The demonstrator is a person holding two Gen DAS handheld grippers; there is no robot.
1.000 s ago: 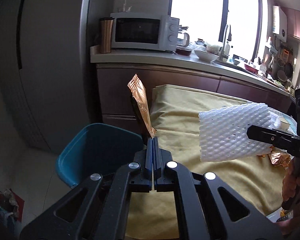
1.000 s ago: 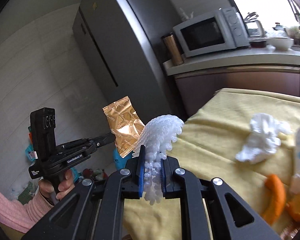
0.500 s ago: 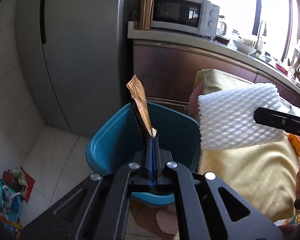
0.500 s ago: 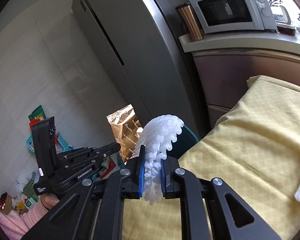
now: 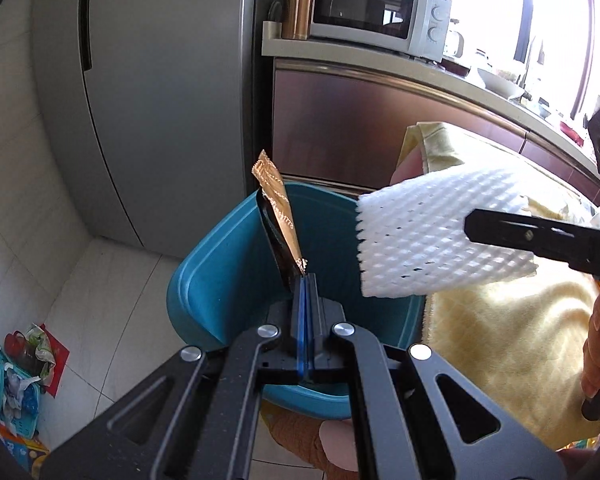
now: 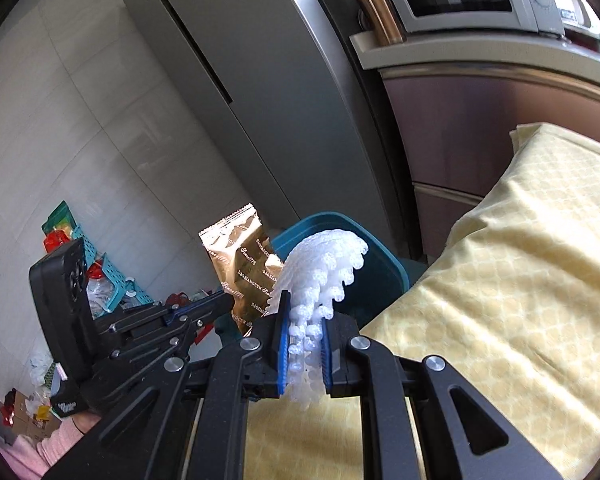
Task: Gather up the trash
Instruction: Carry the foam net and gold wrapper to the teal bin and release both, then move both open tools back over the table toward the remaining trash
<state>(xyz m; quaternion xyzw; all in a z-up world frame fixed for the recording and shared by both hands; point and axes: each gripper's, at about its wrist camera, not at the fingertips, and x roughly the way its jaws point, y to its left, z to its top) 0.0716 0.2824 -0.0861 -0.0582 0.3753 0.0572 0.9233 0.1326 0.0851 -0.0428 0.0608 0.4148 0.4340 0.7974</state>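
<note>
Both grippers have swung further over the blue plastic bin (image 5: 220, 280) since the earlier frames, so its opening now fills more of the left wrist view, and the kitchen counter has slid up and away; the gold foil snack wrapper (image 5: 278, 216) stands upright above the bin's inside, its lower corner pinched between the blue pads of the left gripper (image 5: 305, 284), whose fingers are pressed together on it; the white foam mesh fruit sleeve (image 5: 432, 240) hangs beside it over the bin's right rim, clamped in the right gripper (image 6: 305, 344), whose fingers are squeezed on the sleeve's crumpled lower part; in the right wrist view the wrapper (image 6: 244, 264) sits just left of the sleeve (image 6: 324, 268), with the bin (image 6: 384, 264) behind both; the bin stands on the pale tiled floor (image 5: 80, 280) against the yellow quilted cloth (image 6: 500, 280) covering the worktop; behind rise a grey refrigerator (image 5: 160, 80), a white microwave (image 5: 380, 12) and a copper tumbler (image 5: 298, 2) on the counter.
</note>
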